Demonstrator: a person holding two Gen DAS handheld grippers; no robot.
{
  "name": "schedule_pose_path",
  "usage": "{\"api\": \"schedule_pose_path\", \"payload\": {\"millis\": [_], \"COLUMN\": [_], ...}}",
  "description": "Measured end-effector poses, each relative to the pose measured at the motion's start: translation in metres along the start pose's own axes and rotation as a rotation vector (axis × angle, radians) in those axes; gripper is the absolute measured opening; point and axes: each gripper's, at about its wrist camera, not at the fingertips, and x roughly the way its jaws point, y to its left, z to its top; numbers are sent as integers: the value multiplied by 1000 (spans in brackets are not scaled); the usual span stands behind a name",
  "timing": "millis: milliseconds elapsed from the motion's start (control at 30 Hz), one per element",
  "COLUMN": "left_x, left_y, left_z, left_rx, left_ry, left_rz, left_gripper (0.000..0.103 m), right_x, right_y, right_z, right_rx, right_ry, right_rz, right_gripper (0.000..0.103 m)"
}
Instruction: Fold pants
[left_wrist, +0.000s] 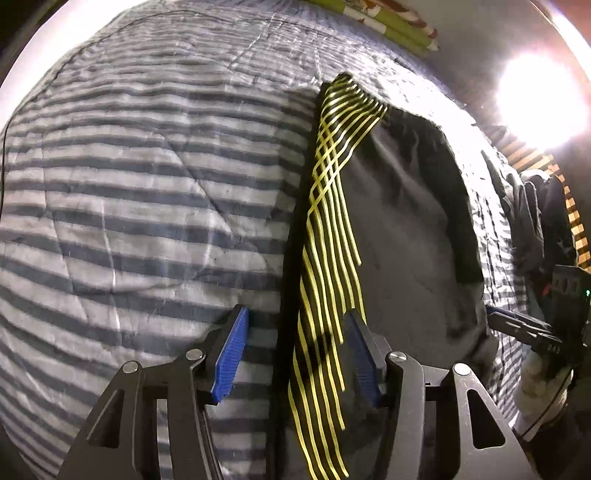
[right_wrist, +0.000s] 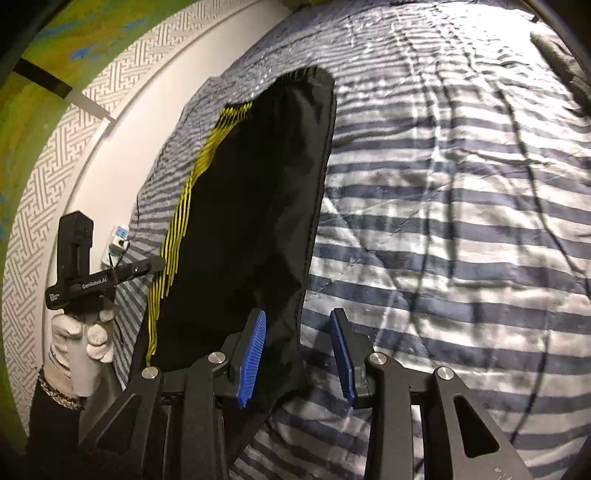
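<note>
Lying on striped quilt (left_wrist: 129, 192): black pants (right_wrist: 251, 206); both grippers' fingers released.

pants (left_wrist: 399, 229) running off the bottom edge, lamp (left_wrist: 539, 99) blown out, dark clothes (left_wrist: 532, 221) indistinct

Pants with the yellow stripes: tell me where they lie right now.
The pants lie lengthwise on the striped quilt, right of centre in the left wrist view; in the right wrist view they sit left of centre, near the bed's edge by the white wall.
</note>
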Motion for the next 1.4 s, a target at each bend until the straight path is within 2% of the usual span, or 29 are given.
{"api": "schedule_pose_path", "payload": {"millis": [100, 133, 167, 200, 267, 300, 333, 433, 633, 833, 1067, 1133, 1267, 1400], "left_x": [3, 2, 4, 5, 8, 10, 11, 9, -13, -74, -192, -219, -258, -287], "left_y": [-3, -3, -6, -8, -9, -8, -10, -11, -14, -33, -84, -102, -133, -146], "left_z": [2, 3, 3, 3, 2, 2, 2, 1, -1, -5, -22, -31, -60, -86], "left_rx": [21, 28, 40, 56, 55, 48, 56, 49, -4, -31, 24, 58, 112, 122], "left_ry": [5, 5, 5, 5, 22, 26, 23, 15, -58, -192, -408, -452, -501, -526], "left_rz": [7, 19, 39, 64, 27, 15, 20, -6, -132, -256, -323, -313, -291, -311], "left_gripper": [56, 51, 35, 28, 4, 4, 3, 3, 2, 2, 3, 3, 3, 3], "right_x": [8, 9, 11, 12, 15, 15, 16, 16, -6, -57, -168, -197, -242, -270], "right_y": [4, 6, 8, 10, 14, 14, 14, 7, 9, 16, 42, 53, 80, 92], "right_z": [2, 2, 3, 3, 0, 0, -1, -3, -2, 6, 4, -1, -26, -49], "right_rx": [-8, -19, -29, -35, -54, -59, -59, -21, -15, -14, -80, -114, -193, -227], "right_ry": [3, 8, 16, 27, 49, 56, 62, 70, -2, -116, -319, -358, -400, -428], "right_rz": [22, 26, 32, 42, 61, 63, 65, 103, 167, 244, 323, 326, 313, 332], "right_gripper": [33, 33, 33, 33, 32, 26, 14, 7, 5, 5, 5, 5, 5, 5]}}
